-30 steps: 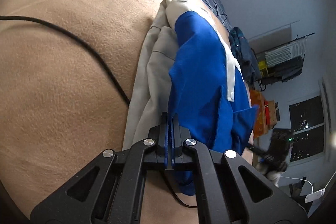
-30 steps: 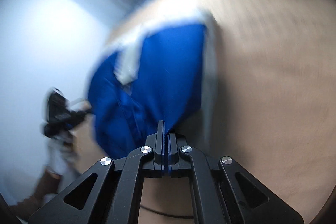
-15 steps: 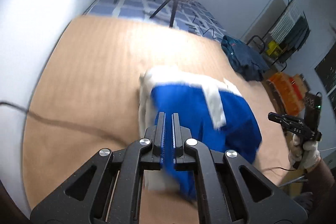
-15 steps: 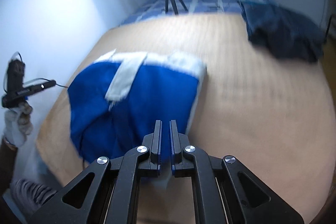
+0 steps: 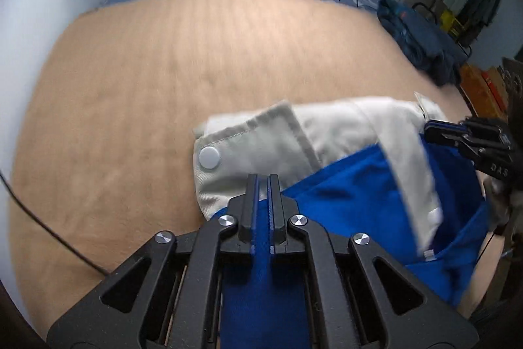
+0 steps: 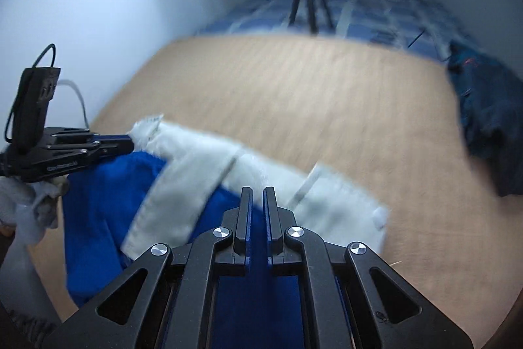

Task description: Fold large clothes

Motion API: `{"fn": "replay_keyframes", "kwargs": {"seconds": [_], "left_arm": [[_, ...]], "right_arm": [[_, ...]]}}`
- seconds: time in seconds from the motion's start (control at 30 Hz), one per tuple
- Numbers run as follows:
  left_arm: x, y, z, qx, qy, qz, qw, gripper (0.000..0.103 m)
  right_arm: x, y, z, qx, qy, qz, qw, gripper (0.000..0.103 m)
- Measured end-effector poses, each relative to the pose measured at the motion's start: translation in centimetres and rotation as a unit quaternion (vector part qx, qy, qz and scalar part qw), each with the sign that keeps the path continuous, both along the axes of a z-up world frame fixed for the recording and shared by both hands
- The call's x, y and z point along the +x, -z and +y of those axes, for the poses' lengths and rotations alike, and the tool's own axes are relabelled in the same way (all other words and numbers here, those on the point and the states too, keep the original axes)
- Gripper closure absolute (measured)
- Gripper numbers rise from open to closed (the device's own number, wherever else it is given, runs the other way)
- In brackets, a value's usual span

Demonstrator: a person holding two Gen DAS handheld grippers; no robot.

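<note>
Fabric first: the garment (image 5: 353, 201) is soft and limp, blue body with off-white trim and a snap button (image 5: 209, 157) on the flap, so expect sag and drag between your two grip points, and no stiffness to help a fold hold its line. It looks light, though the doubled trim will be bulkier than the blue cloth. It sits at the near edge of the tan blanket (image 5: 196, 61), partly lifted, its far part resting on the blanket. Take hold at hems and corners, not mid-panel, or it'll bunch. Left to right: your left gripper (image 5: 263, 185) has its jaws nearly closed, clamped on a strip of blue cloth running back between the fingers; it's pitched steeply down at the blanket, with the white flap just ahead of the tips. In its view the right gripper (image 5: 434, 130) comes in from the right edge with its tips at the white trim. Your right gripper's own view is motion-blurred, so I'm less sure, but its jaws look almost shut with blue cloth pinched between them, angled down likewise; the left gripper (image 6: 127, 143) shows at its left, tips on the white corner. A dark blue garment (image 6: 483, 120) lies well apart on the right.
</note>
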State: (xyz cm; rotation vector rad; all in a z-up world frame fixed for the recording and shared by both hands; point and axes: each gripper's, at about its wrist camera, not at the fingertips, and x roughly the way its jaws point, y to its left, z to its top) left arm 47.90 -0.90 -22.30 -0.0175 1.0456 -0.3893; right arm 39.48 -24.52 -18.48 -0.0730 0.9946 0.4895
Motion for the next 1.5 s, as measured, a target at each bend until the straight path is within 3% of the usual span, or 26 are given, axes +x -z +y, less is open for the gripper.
{"fn": "replay_keyframes", "kwargs": {"seconds": [0.1,0.17,0.23,0.37,0.43,0.5,0.7,0.8,0.9,0.97,1.03,1.13,1.2,1.27,1.33,1.4,1.47,1.5], "left_arm": [[-0.3,0.5,0.4,-0.012,0.001,-0.014,0.9998,0.101],[-0.1,-0.2,0.6,-0.012,0.001,-0.004,0.9999,0.101],[-0.5,-1.9,1.0,-0.006,-0.009,-0.015,0.9998,0.101],[-3.8,-5.8,3.4,-0.054,-0.027,-0.058,0.9965,0.101],[-5.4,-6.6,4.4,-0.076,-0.031,-0.061,0.9948,0.101],[-6.9,-6.3,4.6,-0.075,-0.024,-0.06,0.9951,0.101],[-7.6,-3.0,4.1,-0.057,-0.034,-0.032,0.9973,0.101],[-7.2,-1.0,3.5,-0.037,-0.032,-0.012,0.9987,0.101],[-7.5,0.3,3.2,-0.028,-0.027,-0.009,0.9992,0.101],[-7.6,0.5,3.1,-0.027,-0.027,-0.011,0.9992,0.1],[-7.9,0.5,2.8,-0.013,-0.024,-0.014,0.9995,0.1],[-8.2,-0.4,3.1,-0.013,-0.023,-0.002,0.9996,0.1],[-8.7,-1.4,4.6,-0.05,-0.039,0.001,0.998,0.09],[-9.5,-2.5,6.5,-0.097,-0.063,-0.005,0.9933,0.061],[-10.0,-3.0,8.6,-0.143,-0.088,0.001,0.9858,0.053],[-9.7,-2.8,10.2,-0.182,-0.104,0.026,0.9774,0.052],[-8.9,-2.0,11.3,-0.211,-0.117,0.065,0.9683,0.038],[-8.4,-1.8,11.5,-0.222,-0.12,0.076,0.9646,0.038]], "right_arm": [[0.1,2.9,0.2,-0.013,0.0,0.021,1.0,0.1],[0.2,2.3,-0.1,-0.009,0.007,0.029,1.0,0.1],[-0.6,0.5,-0.6,-0.011,0.017,0.031,0.999,0.1],[-5.5,-4.3,-2.4,0.016,0.013,-0.016,1.0,0.098],[-8.5,-6.0,-3.2,0.039,0.009,-0.035,0.999,0.098],[-11.6,-7.0,-3.2,0.064,-0.011,-0.043,0.997,0.098],[-14.5,-5.1,0.1,0.035,-0.051,-0.033,0.998,0.098],[-13.7,-3.4,0.5,0.033,-0.037,-0.017,0.999,0.098],[-12.5,-0.7,-0.4,-0.01,0.001,-0.002,1.0,0.098],[-11.8,1.8,-1.7,0.01,0.023,0.039,0.999,0.098],[-11.9,2.0,-2.5,0.038,0.036,0.048,0.997,0.098],[-12.7,-0.2,-2.8,0.04,0.024,0.047,0.998,0.098],[-13.8,-2.0,-4.2,0.071,0.024,0.033,0.997,0.098],[-14.7,-3.5,-6.3,0.092,0.043,0.014,0.995,0.089],[-15.3,-4.2,-8.4,0.107,0.069,-0.003,0.992,0.065],[-15.3,-3.9,-10.3,0.12,0.089,-0.001,0.989,0.055],[-15.0,-2.6,-11.8,0.129,0.111,0.019,0.985,0.052],[-14.6,-2.1,-12.2,0.132,0.117,0.028,0.984,0.05]]}}
